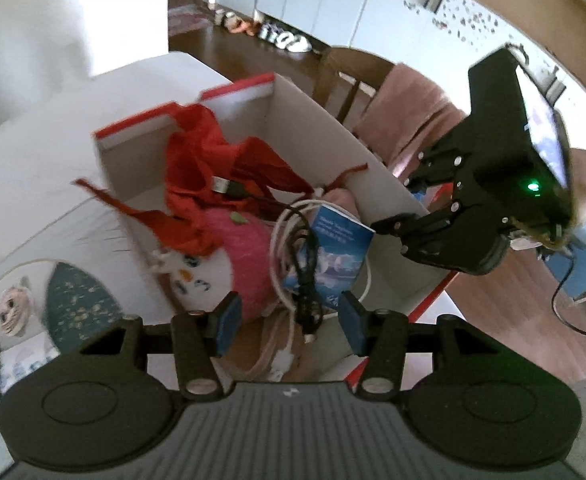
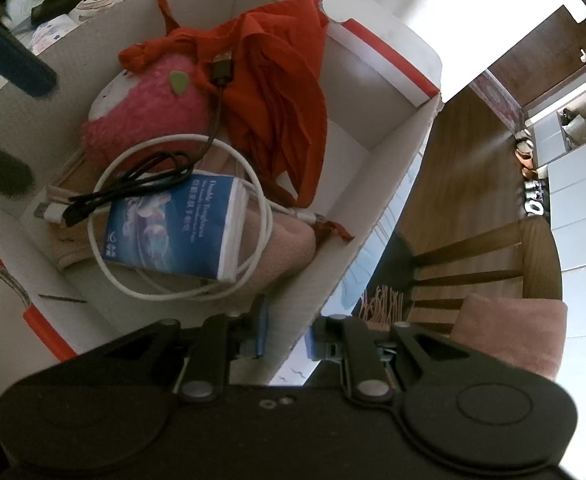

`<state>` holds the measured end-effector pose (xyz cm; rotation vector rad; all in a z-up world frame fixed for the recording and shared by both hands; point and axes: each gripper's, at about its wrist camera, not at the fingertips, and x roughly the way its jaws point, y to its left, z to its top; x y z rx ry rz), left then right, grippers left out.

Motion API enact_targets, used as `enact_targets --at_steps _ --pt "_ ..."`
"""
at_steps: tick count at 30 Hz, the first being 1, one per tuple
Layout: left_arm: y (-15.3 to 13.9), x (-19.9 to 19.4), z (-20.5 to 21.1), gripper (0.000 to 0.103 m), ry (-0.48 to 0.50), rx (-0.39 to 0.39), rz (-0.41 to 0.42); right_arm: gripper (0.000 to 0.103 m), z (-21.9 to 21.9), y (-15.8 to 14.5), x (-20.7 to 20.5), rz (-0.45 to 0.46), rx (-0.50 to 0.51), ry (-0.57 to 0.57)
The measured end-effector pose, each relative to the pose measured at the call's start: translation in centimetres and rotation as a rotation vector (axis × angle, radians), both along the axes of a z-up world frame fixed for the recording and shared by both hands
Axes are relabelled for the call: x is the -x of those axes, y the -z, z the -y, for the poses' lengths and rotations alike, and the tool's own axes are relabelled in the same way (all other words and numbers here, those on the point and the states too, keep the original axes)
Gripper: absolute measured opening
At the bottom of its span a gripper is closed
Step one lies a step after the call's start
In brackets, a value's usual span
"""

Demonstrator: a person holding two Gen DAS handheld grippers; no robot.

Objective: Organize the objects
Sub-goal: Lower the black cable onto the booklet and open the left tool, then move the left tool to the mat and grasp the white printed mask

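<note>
A white cardboard box with red edges (image 1: 317, 120) (image 2: 377, 200) stands on the table. In it lie a red cloth (image 1: 213, 152) (image 2: 277, 92), a pink plush toy (image 1: 245, 256) (image 2: 145, 108), a blue tissue pack (image 1: 341, 248) (image 2: 173, 228), a white cable (image 1: 283, 280) (image 2: 133, 288) and a black USB cable (image 1: 309, 280) (image 2: 133, 184). My left gripper (image 1: 289, 320) hangs open and empty over the box. My right gripper (image 2: 285, 334) (image 1: 389, 226) straddles the box's side wall, its jaws close on either side of it.
The box sits on a white table (image 1: 33, 168). A blue-patterned item and a small white figure (image 1: 13, 308) lie left of the box. A wooden chair with a pink cloth (image 2: 509, 336) (image 1: 409, 112) stands beside the table, on a wooden floor.
</note>
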<state>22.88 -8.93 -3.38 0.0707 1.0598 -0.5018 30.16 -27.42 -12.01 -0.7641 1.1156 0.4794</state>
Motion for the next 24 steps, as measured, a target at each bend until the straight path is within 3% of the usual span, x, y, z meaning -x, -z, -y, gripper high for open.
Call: enact_targets --at_steps 5,13,21,24 --pt "-1.5 1.3 -3.3 0.053 -0.076 -0.004 0.039 0.016 0.1 0.0 -0.1 -0.002 -0.004 0.011" --pt "-2.3 3.0 -11.1 0.074 -0.251 -0.021 0.062 0.016 0.2 -0.1 -0.5 -0.015 -0.012 0.027" --pt "-0.2 3.0 -17.3 0.086 -0.403 -0.084 0.058 0.016 0.0 -0.1 -1.0 -0.024 -0.010 0.045" --pt "1.5 2.5 -18.3 0.097 -0.423 -0.105 0.050 0.016 -0.1 -0.1 -1.2 -0.024 -0.007 0.053"
